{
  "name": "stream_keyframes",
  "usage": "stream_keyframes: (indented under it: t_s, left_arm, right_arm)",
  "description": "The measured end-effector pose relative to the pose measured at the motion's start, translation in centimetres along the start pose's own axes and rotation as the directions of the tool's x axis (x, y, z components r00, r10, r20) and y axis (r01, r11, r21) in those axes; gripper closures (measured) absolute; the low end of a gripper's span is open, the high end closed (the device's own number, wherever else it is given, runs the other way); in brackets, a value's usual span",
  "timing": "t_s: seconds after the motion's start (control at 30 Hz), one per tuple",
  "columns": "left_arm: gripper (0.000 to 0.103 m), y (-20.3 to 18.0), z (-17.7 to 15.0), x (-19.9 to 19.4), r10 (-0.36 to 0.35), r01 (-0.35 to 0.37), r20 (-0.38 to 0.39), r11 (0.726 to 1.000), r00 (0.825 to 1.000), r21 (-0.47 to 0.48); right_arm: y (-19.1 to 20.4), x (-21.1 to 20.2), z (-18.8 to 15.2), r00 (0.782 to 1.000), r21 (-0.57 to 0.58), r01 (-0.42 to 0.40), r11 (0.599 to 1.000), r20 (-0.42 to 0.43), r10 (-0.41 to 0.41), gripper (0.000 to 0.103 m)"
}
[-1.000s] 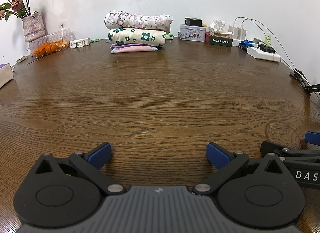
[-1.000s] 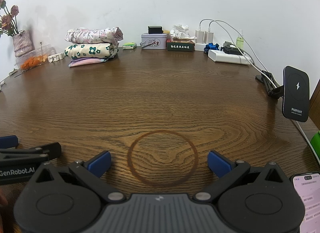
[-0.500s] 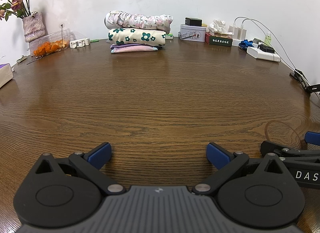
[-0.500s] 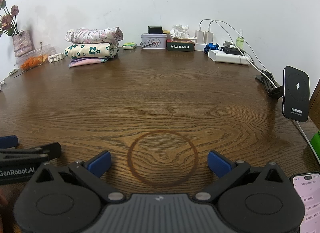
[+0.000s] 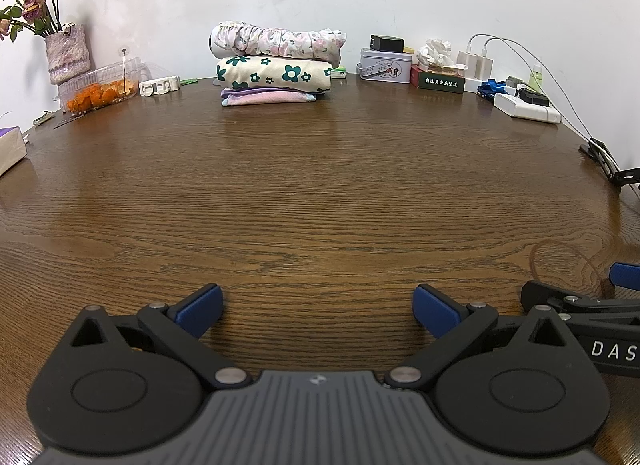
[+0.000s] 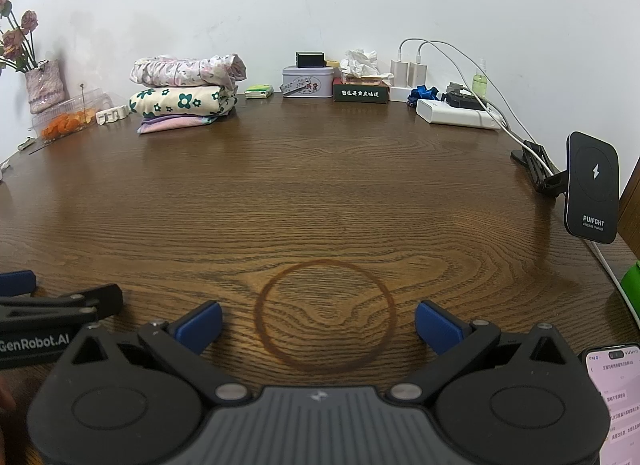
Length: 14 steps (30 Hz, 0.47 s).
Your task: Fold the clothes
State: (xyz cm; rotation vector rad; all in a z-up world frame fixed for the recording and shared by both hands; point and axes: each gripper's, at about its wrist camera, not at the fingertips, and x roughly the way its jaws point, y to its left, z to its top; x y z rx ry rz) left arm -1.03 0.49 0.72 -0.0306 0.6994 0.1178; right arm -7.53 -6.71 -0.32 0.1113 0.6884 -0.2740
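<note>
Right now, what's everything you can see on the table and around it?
folded clothes: three, floral pink-white, cream with green flowers, pink; stacked at far edge
table: one, brown wood
vase of flowers: one, pinkish; far left
plastic box: one, clear, orange contents; beside vase
tin: one, white; far centre
tissue box: one, dark green; right of tin
chargers: two, white; against wall
power bank: one, white; far right
wireless charger: one, black; right edge
phone: one, screen lit; near right
left gripper: open, empty
right gripper: open, empty
</note>
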Motion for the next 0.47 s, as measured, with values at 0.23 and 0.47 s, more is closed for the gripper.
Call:
stream_keyframes:
  t_s: [0.23,0.47]
  left_arm:
    - [0.000,-0.01,0.00,-0.02,0.000,0.000,0.000,1.000,1.000,0.000]
    - [0.000,0.03,0.00,-0.03,-0.004,0.004,0.000,1.000,1.000,0.001]
  right_arm:
    - [0.00,0.00,-0.01,1.000,0.000,0.000,1.000,0.000,0.000,0.000]
    - [0.01,0.00,-0.03,1.000,0.000,0.000,1.000,0.000,0.000,0.000]
